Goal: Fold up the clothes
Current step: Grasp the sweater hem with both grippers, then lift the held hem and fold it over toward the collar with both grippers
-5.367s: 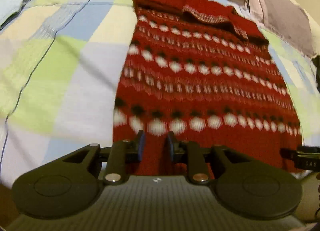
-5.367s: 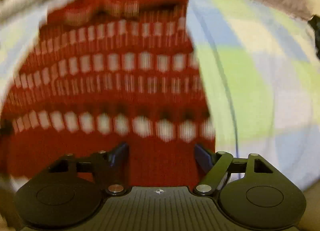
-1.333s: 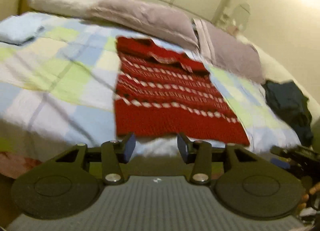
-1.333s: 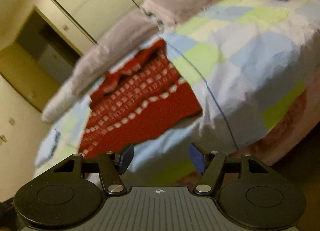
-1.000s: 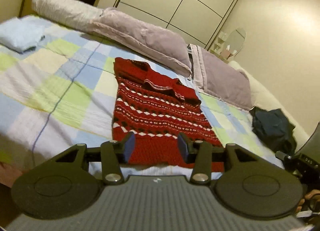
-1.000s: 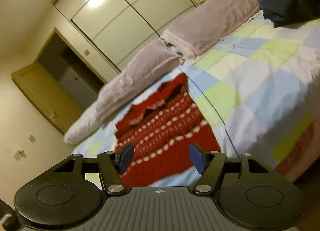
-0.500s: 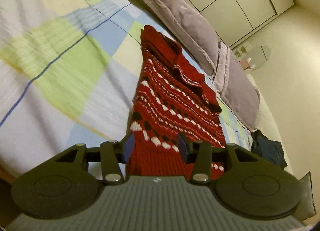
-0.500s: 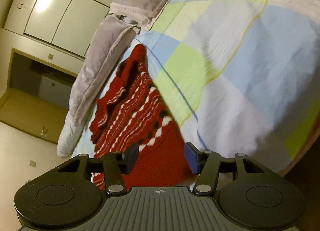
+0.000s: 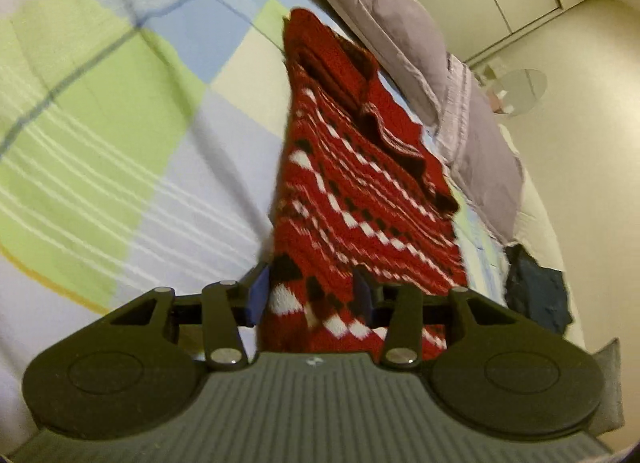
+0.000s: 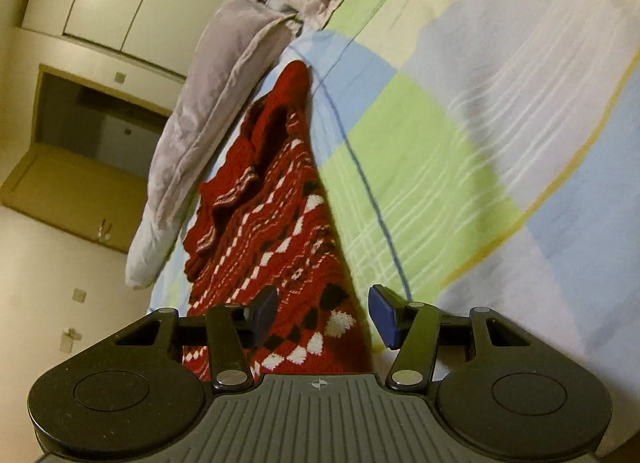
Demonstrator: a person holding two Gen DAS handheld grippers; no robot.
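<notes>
Hem corners of the red patterned sweater (image 9: 352, 223) sit nearest, one framed by the left gripper (image 9: 310, 295), whose jaws are closing but not yet pinching, the other by the right gripper (image 10: 322, 313), spread and empty. Ahead of both, the sweater lies lengthwise on the checked bedspread (image 9: 120, 111), sleeves already tucked in. Beyond it by the grey pillows (image 9: 400, 31) lies the collar, so the lengthwise fold looks still to do.
</notes>
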